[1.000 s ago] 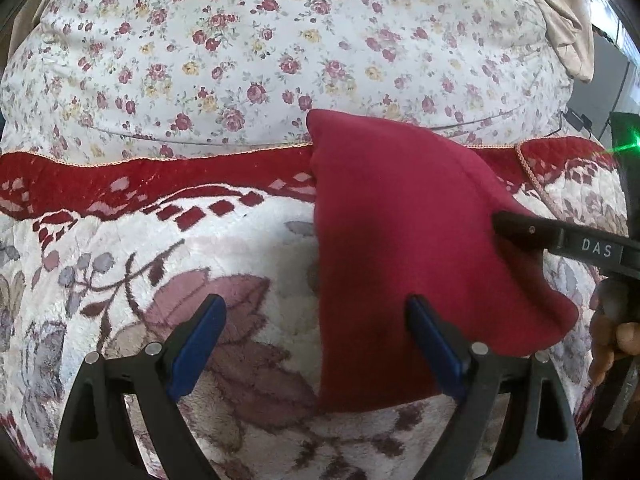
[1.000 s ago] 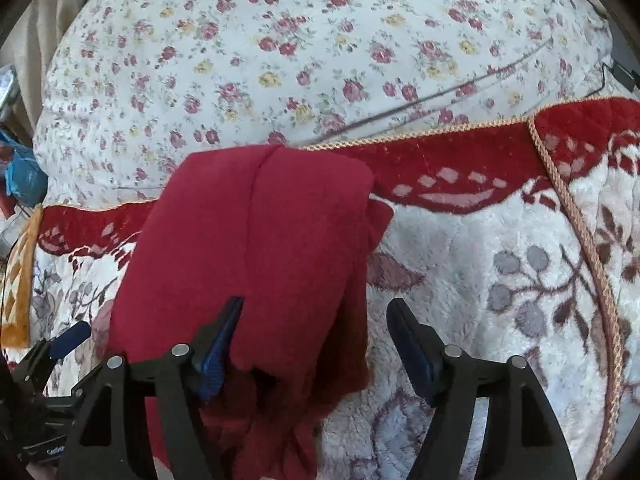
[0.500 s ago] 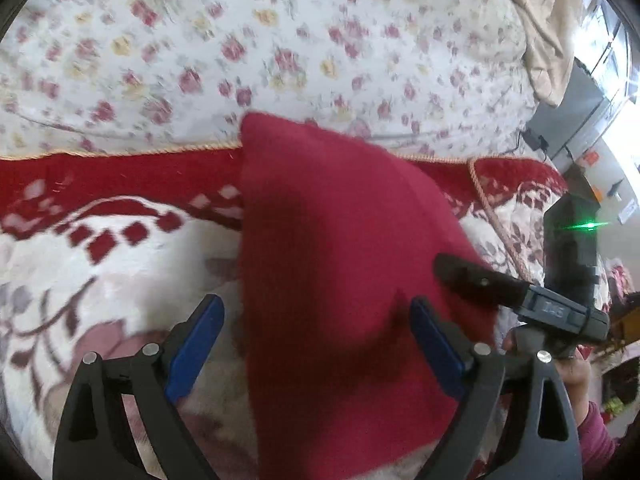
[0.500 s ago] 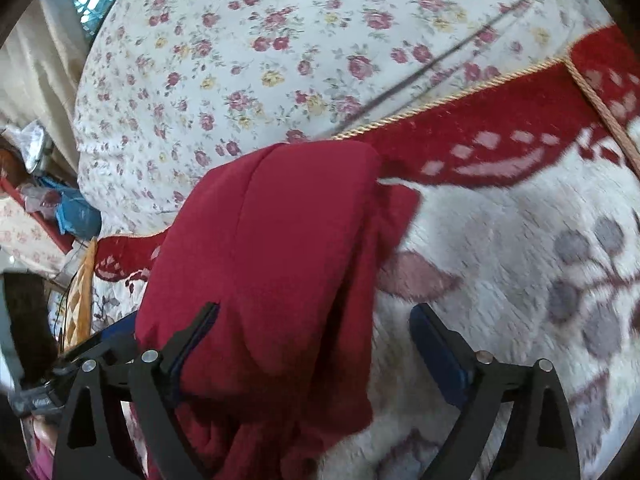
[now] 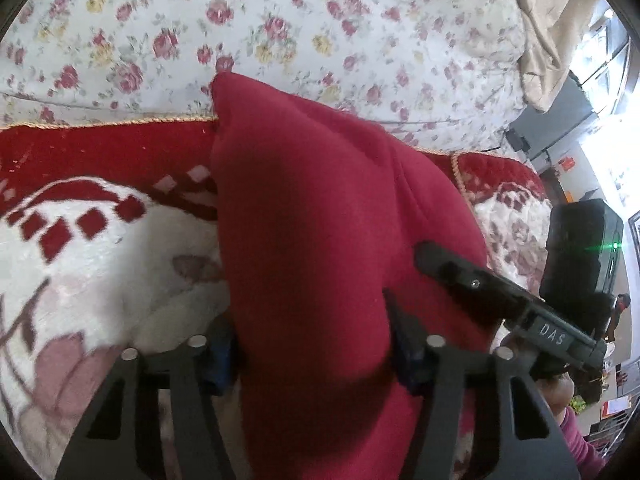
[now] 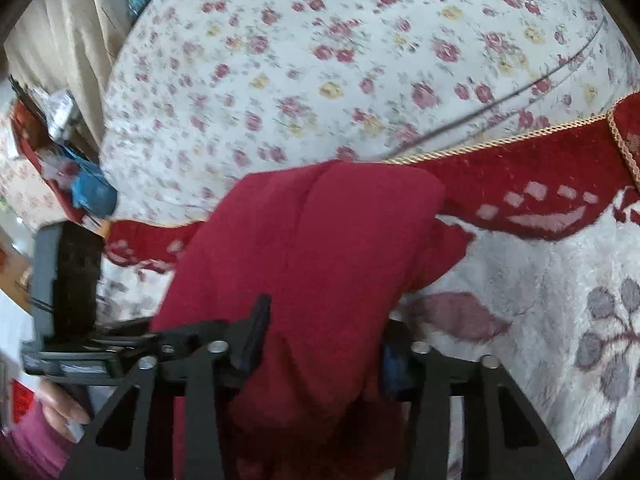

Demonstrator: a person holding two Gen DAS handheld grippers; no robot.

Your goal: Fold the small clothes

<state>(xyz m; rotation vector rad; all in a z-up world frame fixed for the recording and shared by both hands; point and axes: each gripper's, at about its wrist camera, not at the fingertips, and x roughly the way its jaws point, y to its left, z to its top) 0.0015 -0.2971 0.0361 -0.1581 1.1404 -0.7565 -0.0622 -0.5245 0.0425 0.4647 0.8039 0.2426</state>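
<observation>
Garment [image 5: 312, 264], dark red, folded into a long strip on a plush red-and-white blanket [image 5: 88, 264]; long axis runs away from both cameras toward a floral sheet [image 5: 280, 32]. Near end is gripped by left tongs [image 5: 310, 354] and right tongs [image 6: 322, 354], both closing on the fabric.

Bed's flowered sheet [image 5: 280, 20] under plush red-bordered blanket [image 5: 80, 248], red garment [image 5: 312, 240] atop.
</observation>
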